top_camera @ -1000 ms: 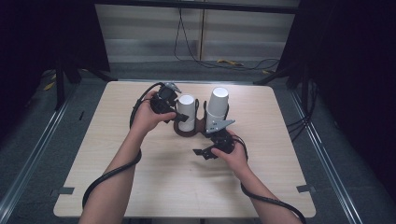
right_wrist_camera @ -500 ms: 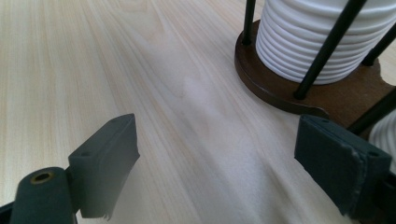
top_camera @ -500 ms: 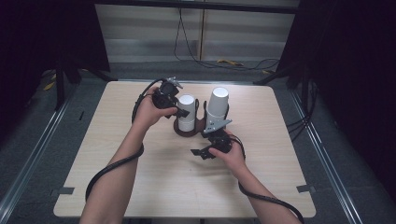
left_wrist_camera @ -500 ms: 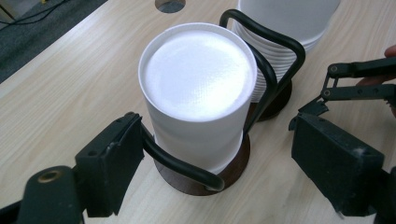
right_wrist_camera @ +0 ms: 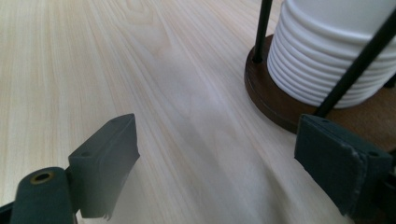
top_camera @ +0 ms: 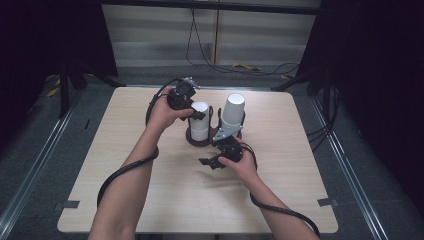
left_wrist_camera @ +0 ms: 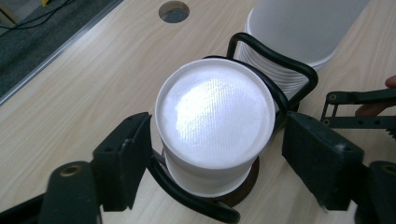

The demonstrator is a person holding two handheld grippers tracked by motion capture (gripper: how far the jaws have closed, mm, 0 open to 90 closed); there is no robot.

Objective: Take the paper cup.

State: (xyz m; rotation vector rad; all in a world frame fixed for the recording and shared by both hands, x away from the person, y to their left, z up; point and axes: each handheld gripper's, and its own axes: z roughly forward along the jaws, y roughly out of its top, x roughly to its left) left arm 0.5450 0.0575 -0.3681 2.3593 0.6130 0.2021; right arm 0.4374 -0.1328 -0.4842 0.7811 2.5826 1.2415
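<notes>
Two stacks of upside-down white paper cups stand in a black wire holder on dark brown bases. The left stack is shorter than the right stack. My left gripper reaches over the left stack, and its jaws have just been closing. The top cup sits between them. One pad is at the cup's side and the other is still a little off it, by the wire. My right gripper is open low over the table, beside the right stack's base.
The wooden table has a round hole beyond the holder. Cables trail from both grippers across the table. Metal rails and dark floor run along the table's sides, and loose cables lie on the floor behind it.
My left gripper has edged further over the top of the left cup stack and its jaws have narrowed around the cup. The right hand has stayed in place.
</notes>
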